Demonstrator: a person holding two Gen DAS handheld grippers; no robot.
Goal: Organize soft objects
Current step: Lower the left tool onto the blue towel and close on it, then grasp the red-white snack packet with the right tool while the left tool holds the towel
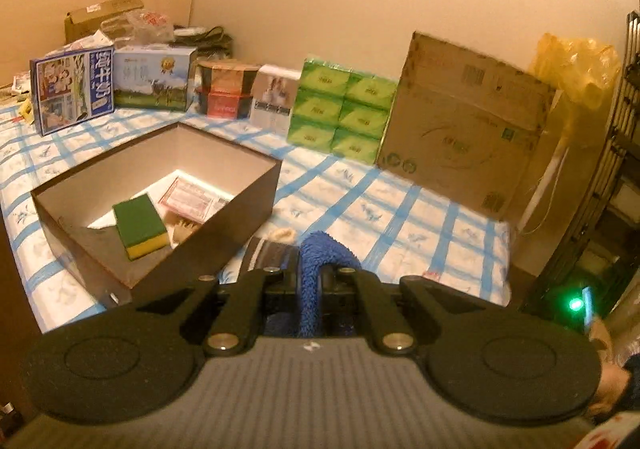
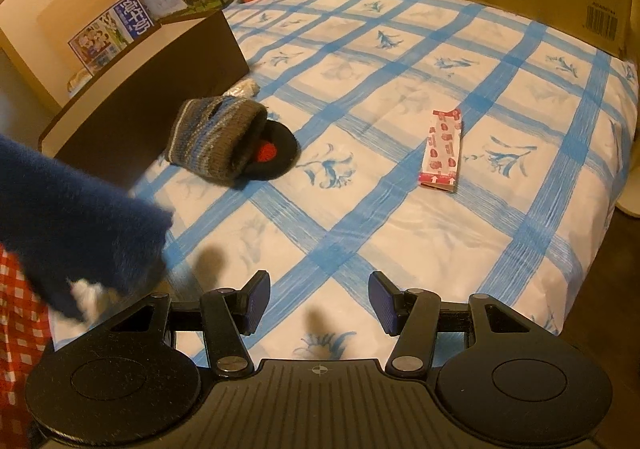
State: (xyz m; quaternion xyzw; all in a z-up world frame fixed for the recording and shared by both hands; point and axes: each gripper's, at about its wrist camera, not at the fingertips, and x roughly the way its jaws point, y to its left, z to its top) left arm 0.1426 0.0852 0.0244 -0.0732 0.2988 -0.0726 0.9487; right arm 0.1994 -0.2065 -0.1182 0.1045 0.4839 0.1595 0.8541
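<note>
The left gripper (image 1: 310, 277), clamped on a fuzzy blue cloth (image 1: 316, 269), hangs beside the open brown cardboard box (image 1: 256, 205), seemingly mid-carry and needing release inside, while the right gripper (image 2: 318, 303) stands apart, empty.

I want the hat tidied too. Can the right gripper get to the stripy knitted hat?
Probably yes. The right gripper has open, empty jaws, and only bare bedsheet lies between it and the knitted hat.

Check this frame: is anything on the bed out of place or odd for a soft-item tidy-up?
A red-and-white packet lies alone on the checked bedsheet, askew to the pattern. The striped knit hat sits crumpled against the brown box, outside it, half covering a black disc with a red centre. Nothing looks spilled or damaged.
</note>
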